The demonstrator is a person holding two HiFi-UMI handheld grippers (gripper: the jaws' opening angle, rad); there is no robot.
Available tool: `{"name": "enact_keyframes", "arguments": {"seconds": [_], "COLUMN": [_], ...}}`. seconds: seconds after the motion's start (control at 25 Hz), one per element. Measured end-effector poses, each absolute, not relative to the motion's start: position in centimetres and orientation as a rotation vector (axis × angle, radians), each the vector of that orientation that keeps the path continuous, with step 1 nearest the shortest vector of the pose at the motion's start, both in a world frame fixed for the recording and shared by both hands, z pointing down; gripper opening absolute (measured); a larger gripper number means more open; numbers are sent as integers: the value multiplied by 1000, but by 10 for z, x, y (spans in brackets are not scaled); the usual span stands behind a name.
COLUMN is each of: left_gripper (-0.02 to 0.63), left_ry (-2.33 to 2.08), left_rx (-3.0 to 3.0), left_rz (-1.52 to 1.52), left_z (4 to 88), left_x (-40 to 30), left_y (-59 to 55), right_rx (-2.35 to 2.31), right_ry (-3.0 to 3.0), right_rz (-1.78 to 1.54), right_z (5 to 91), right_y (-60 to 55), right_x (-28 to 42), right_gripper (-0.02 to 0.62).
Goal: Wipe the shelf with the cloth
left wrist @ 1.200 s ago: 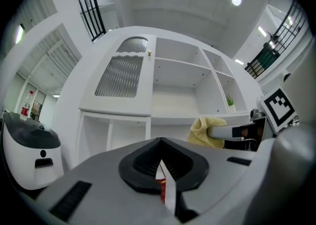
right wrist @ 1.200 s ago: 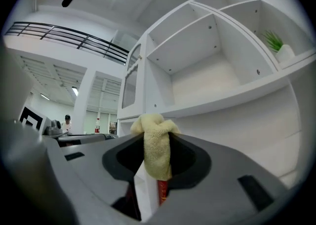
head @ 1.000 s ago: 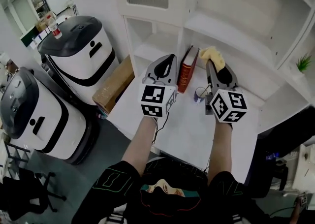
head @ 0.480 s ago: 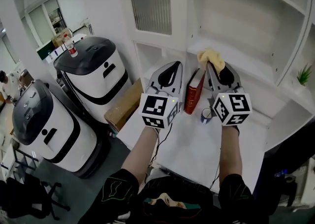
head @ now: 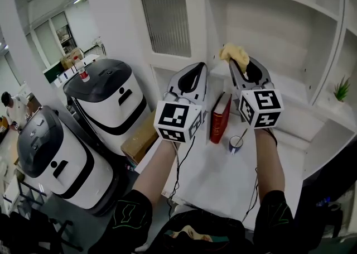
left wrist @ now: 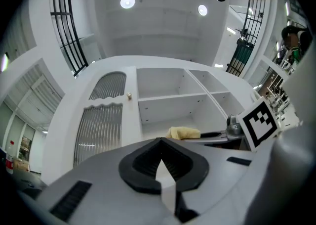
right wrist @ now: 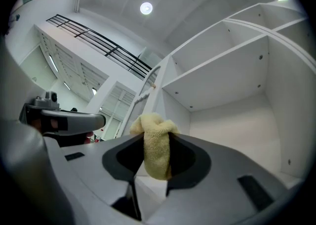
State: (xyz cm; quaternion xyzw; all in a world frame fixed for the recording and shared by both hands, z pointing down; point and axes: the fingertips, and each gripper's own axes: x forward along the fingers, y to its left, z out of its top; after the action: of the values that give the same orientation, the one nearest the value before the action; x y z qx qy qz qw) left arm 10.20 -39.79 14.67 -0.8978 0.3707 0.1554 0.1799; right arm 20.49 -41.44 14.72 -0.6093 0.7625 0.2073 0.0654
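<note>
Wiping had not yet begun: the right gripper, jaws clenched on the yellow cloth, hung before the shelf, the cloth short of its surface. The left gripper had its jaws together, empty. On the bench, a small cup held a thin stick. The compartment ahead looked bare.

A white counter fills the lower centre of the frame. On it a red book stands upright, a small cup just right of it. The white shelf rises behind, upper right.
</note>
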Motion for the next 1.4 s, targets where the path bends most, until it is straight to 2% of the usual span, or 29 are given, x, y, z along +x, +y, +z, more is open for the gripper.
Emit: {"name": "enact_keyframes", "arguments": {"seconds": [0.8,1.08,1.4], "left_gripper": [-2,-2,-2], "left_ry": [1014,1058,1064], "left_rx": [-2474,-2443,-2416], "left_rz": [457,487,508], "left_z": [88,80,64], "left_x": [96,97,85], "left_y": [-420,-424,-419], "right_rx": [-1858,-1986,-2015], "right_ry": [2271,2229,2241], "right_rz": [602,761,731], "right_z": [65,30,-4], "right_y": [-514,-537,-557], "right_x": [224,226,229], "right_gripper": [126,126,126]}}
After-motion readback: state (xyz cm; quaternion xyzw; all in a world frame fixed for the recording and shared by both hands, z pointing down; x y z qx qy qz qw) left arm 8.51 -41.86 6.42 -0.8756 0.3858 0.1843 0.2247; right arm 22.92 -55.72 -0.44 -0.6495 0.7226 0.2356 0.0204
